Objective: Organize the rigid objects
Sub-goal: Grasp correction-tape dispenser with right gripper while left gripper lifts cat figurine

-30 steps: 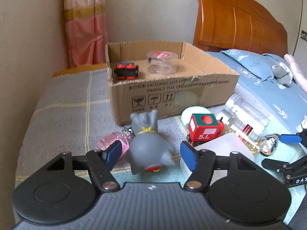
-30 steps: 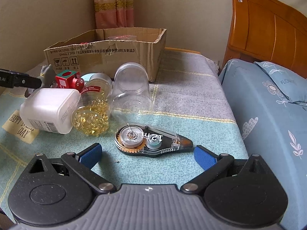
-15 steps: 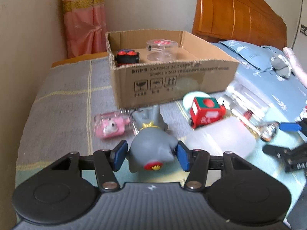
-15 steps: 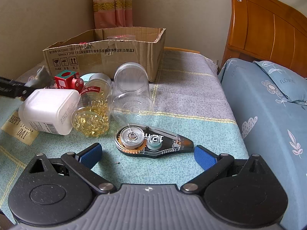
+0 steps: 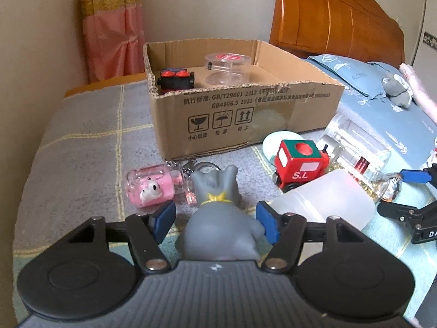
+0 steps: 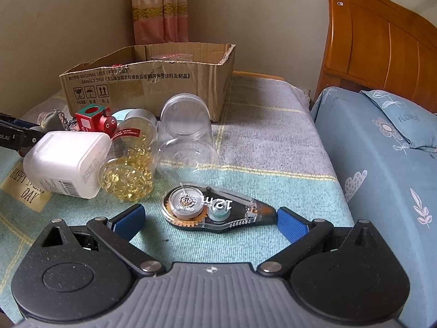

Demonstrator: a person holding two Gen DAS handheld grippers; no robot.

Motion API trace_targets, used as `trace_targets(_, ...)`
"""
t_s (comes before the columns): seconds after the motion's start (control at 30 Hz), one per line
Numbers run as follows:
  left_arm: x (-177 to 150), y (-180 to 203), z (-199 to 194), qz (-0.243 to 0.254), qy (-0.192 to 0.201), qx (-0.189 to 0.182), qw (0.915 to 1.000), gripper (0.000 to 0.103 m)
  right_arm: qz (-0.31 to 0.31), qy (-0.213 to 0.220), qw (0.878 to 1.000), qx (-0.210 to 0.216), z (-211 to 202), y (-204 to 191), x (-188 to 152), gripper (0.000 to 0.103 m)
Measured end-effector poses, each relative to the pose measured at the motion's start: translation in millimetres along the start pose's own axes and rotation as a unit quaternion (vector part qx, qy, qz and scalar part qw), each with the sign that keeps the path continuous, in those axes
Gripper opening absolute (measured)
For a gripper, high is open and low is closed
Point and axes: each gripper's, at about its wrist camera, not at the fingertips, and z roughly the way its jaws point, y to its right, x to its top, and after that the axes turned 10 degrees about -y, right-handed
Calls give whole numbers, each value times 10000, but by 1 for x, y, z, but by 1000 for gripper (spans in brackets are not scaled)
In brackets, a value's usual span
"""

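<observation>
I see soft, even daylight with faint shadows; both views are sharp in the middle, while the fisheye bends the edges (dark corners frame each picture).

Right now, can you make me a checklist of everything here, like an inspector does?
Surface: striped blanket, crowded.
Job's things: cardboard box holds a black-and-red toy and a clear tub; outside it lie a grey toy, pink keychain, red train, white bottle, capsule jar, empty jar and correction tape.
Clutter: grey plush on the blue bedding.
Grippers: left gripper jaws have just been opening, grey toy between them; right gripper open, correction tape ahead.
Cables: nothing seen.
Surroundings: wooden headboard, pink curtain.
</observation>
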Motion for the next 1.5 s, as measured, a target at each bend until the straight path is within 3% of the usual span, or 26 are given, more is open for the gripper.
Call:
trace_targets(0.23, -1, -1, 0, 25, -90, -166, 9998, 56, 47, -48, 10000, -48, 4, 3, 6, 103)
trace_targets(0.37, 1, 1, -1, 114, -131, -115, 9998, 53, 10, -68, 10000, -18, 2, 0, 8, 92)
trace_targets(0.63, 5, 3, -10, 253, -313, -24, 9992, 51, -27, -267, 9996, 14, -4, 2, 9, 92)
trace_targets(0.9, 4, 6, -31, 389, -423, 112, 9983, 49, -307, -187, 9992, 190, -30, 9, 17, 92)
trace_targets(1.1, 5, 8, -42, 448, -458, 185, 9978, 32, -621, -73, 9976, 288, -45, 5, 24, 92)
trace_targets(1.2, 5, 8, -45, 410, -440, 173, 9980, 36, -747, -46, 9967, 312, -49, 1, 26, 92)
trace_targets(1.37, -7, 8, -43, 394, -579, 198, 9973, 53, -779, -43, 9963, 370, -52, -4, 22, 92)
trace_targets(1.43, -13, 7, -45, 374, -627, 174, 9972, 68, -776, -50, 9962, 392, -53, -5, 20, 92)
trace_targets(1.5, -17, 7, -53, 418, -556, 182, 9974, 69, -773, -61, 9961, 409, -54, -4, 20, 92)
